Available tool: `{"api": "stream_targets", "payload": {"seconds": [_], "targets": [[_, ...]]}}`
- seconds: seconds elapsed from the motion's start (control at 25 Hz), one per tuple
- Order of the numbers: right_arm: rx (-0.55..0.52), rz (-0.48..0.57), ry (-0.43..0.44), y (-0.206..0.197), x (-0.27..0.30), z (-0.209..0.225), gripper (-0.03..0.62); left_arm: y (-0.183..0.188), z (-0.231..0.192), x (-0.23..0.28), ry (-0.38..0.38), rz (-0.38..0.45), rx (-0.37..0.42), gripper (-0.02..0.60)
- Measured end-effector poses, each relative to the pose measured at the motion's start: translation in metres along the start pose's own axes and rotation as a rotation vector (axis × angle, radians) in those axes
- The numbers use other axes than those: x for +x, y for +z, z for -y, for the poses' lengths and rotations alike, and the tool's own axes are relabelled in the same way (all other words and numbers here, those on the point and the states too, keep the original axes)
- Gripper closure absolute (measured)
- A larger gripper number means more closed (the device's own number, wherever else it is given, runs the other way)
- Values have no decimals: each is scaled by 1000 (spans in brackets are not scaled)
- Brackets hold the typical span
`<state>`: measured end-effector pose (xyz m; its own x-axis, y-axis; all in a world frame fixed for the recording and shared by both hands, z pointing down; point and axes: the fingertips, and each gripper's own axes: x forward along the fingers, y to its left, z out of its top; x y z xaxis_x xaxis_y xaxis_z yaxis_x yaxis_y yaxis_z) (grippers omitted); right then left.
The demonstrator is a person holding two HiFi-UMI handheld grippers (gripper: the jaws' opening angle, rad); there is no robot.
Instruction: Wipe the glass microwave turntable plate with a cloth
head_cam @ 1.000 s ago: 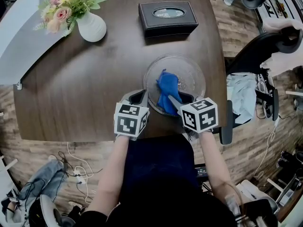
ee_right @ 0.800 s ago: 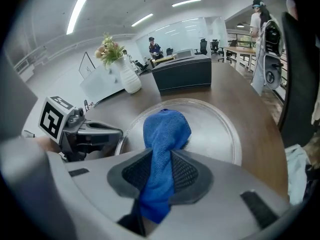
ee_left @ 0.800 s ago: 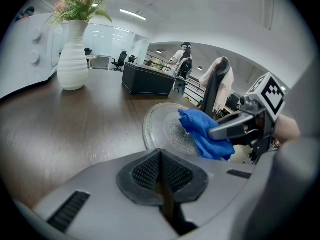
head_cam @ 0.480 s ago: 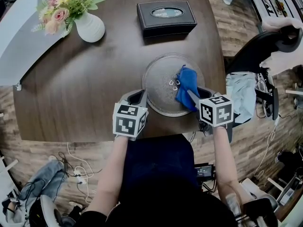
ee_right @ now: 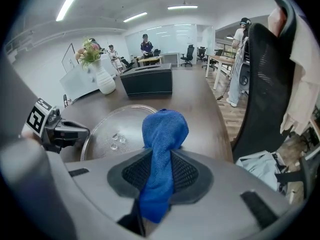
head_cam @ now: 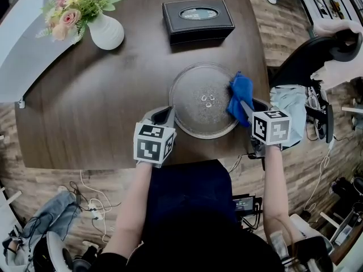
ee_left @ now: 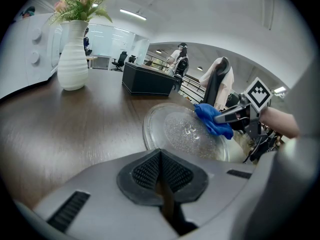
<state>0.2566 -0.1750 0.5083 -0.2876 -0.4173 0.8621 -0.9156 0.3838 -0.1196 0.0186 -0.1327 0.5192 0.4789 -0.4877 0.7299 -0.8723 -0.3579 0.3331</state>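
Head view, left to right: left tongs (head_cam: 165, 117) pinched together, empty, just beside the near-left rim of the glass plate (head_cam: 193, 86), which sits on the worktop (head_cam: 102, 95). Right tongs (head_cam: 247, 110) clamp the blue cloth (head_cam: 240, 95) on the plate's right rim. Most of the plate lies left of the cloth, so the next sweep likely runs leftward.

Your dark wooden table (head_cam: 102, 106) carries the glass turntable plate (head_cam: 199, 95) near you at right, a white flower vase (head_cam: 106, 32) far left, and a black tissue box (head_cam: 198, 19) far right.
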Motion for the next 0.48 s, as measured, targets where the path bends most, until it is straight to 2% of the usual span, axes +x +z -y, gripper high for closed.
{"api": "stream_targets", "payload": {"seconds": [0.28,0.36,0.48], "targets": [[-9,25,-60,10,-16,5,507,0,0,0,0,0,1,578],[-35,49,-38,15,-22,-8,507,0,-1,0,1,0,0,578],[-64,84,39,22,-29,-42,507,0,-1,0,1,0,1,578]]}}
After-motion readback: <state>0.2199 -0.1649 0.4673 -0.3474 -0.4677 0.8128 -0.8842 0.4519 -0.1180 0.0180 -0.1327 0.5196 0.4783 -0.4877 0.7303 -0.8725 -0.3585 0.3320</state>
